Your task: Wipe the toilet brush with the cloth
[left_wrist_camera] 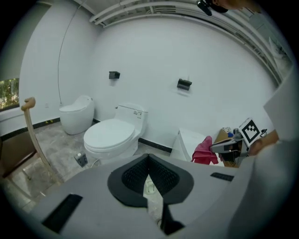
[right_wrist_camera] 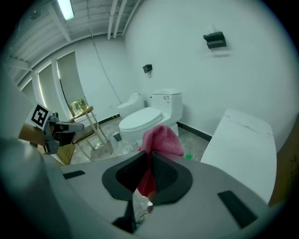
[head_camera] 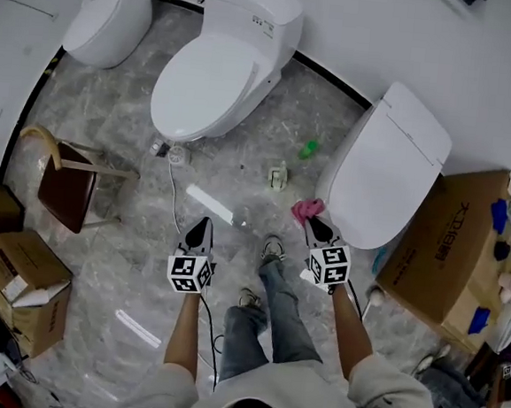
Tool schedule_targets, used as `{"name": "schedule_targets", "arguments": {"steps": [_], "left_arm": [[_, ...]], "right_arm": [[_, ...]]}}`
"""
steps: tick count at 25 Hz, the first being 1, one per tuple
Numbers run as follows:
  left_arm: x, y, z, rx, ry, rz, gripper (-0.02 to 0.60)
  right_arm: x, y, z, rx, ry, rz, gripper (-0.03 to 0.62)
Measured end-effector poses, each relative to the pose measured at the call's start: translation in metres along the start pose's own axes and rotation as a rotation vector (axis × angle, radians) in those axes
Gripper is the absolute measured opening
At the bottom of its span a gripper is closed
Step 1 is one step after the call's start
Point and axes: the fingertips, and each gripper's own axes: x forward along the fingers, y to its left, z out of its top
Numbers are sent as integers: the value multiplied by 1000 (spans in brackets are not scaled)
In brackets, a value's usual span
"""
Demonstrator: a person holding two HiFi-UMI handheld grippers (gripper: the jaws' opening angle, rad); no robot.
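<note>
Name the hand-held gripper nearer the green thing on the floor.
Right. In the head view the right hand-held gripper, with the pink cloth, is just below the green thing; the left hand-held gripper lies farther lower-left.

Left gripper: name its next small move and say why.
Probably lower the left gripper toward the small object at the base of the middle toilet, which may be the brush, and open its fingers. They are together on nothing, while the right gripper pinches the pink cloth.
</note>
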Motion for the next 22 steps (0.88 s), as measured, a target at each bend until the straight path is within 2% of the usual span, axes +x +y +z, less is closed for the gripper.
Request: {"name": "schedule_targets", "arguments": {"steps": [8,12,16,22], "left_arm": [[-57,-29,121,30,-116,-2,18],[-87,-46,167,66,-174,-15,18],[-118,-56,197,96,-229,-15,18],[-161,-61,219,125,-287,-6,18]], "right_arm": [[-63,25,102,-14,-115,-8,55],[-101,44,145,-55,-185,-20,55],[-138,57,174,-90,-252,-39,55],[-186,61,193,-126,-312,-78,55]]}}
